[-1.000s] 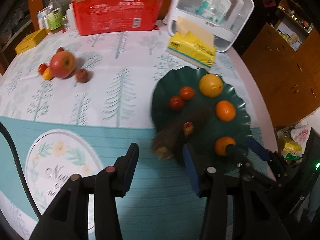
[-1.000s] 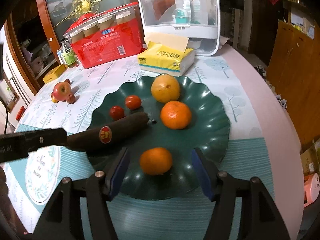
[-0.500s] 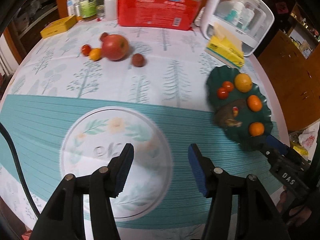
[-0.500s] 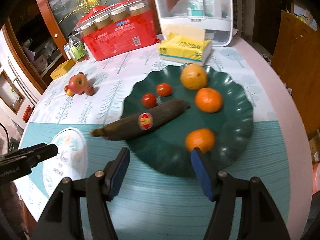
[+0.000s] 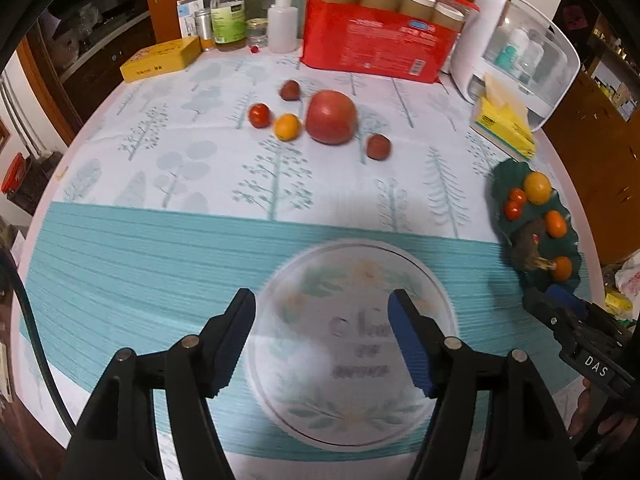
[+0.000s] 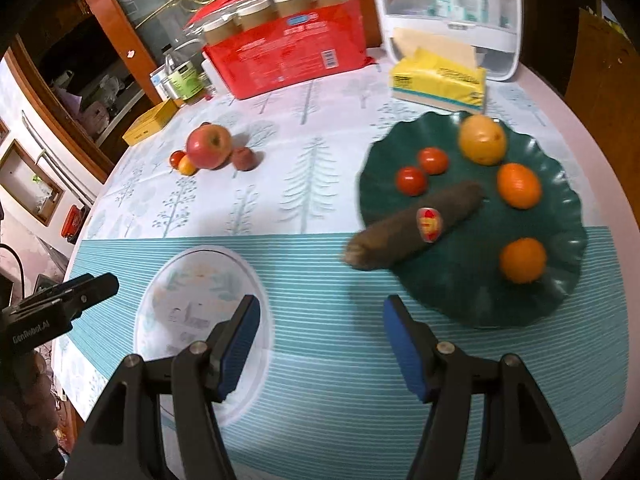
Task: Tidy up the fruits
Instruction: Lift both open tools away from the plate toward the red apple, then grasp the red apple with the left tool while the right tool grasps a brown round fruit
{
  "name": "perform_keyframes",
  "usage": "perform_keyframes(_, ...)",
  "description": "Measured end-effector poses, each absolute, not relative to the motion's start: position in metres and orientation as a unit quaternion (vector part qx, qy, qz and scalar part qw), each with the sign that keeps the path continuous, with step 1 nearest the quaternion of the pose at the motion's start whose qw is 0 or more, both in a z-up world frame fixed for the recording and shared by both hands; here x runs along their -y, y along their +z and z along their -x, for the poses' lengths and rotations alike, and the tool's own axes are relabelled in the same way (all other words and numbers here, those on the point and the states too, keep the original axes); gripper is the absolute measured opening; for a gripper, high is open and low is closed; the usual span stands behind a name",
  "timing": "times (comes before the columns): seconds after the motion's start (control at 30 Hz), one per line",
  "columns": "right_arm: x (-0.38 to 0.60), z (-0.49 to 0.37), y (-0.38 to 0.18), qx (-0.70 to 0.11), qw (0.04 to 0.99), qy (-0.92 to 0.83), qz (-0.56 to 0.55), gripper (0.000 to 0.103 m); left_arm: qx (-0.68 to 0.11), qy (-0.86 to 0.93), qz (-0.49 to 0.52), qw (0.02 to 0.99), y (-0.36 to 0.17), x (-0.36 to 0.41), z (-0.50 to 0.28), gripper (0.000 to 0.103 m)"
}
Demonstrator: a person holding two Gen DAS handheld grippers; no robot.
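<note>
Green plate: we count six fruits on it already, so we judge the job a bit past halfway; it sits at the right side of the table, just in front of the yellow tissue pack.
Dark banana: on the plate, but its blunt end overhangs the scalloped rim onto the teal cloth; we think it may want a nudge inward.
Oranges on the plate: one yellowish at the back, one at the right, one nearest us, all apart from each other.
Tomatoes on the plate: two, side by side, just behind the banana.
Apple: not yet moved; it stands on the tree-print cloth well apart from the plate, and we take it as the biggest item left.
Small fruits round the apple: a red tomato, a small orange one, two dark reddish ones, all near the apple; five pieces left in all.
Left gripper: its jaws have just been opening; nothing lies between them, and it hangs over the round print on the cloth.
Right gripper: jaws apart and empty, above the teal stripes just beside the plate.
</note>
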State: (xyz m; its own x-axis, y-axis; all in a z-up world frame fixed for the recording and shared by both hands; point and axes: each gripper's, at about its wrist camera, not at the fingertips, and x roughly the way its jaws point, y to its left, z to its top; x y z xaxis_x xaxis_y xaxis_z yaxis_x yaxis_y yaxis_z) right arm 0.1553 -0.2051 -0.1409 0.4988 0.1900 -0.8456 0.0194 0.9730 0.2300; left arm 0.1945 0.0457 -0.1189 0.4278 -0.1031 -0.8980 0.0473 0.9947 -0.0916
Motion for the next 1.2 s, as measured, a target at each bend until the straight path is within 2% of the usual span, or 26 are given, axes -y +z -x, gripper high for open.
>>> perform_keyframes(0.1, 0.186, -0.164, -0.141, -0.501, 0.857, 0.052, -0.106, 0.064, -0.530, -0.048, 0.016, 0.846, -0.115, -0.061, -0.208, 0.069)
perform_keyframes(0.2, 0.167, -0.176, -0.140, -0.501, 0.857, 0.056, -0.108, 0.064, -0.524, -0.061, 0.007, 0.849, -0.108, -0.072, -0.225, 0.079)
perform_keyframes(0.5, 0.114, -0.228, -0.143, -0.495, 0.862, 0.059, -0.091, 0.064, -0.499, -0.116, -0.056, 0.857, -0.088, -0.075, -0.291, 0.084)
perform_keyframes(0.93, 0.084, -0.311, -0.150, -0.471, 0.879, 0.063, -0.027, 0.064, -0.498, -0.183, -0.102, 0.841, -0.089, -0.047, -0.383, 0.087)
perform_keyframes(1.2, 0.083, -0.337, -0.167, -0.458, 0.887, 0.063, 0.004, 0.064, -0.529, -0.196, -0.085, 0.821, -0.118, -0.030, -0.423, 0.088)
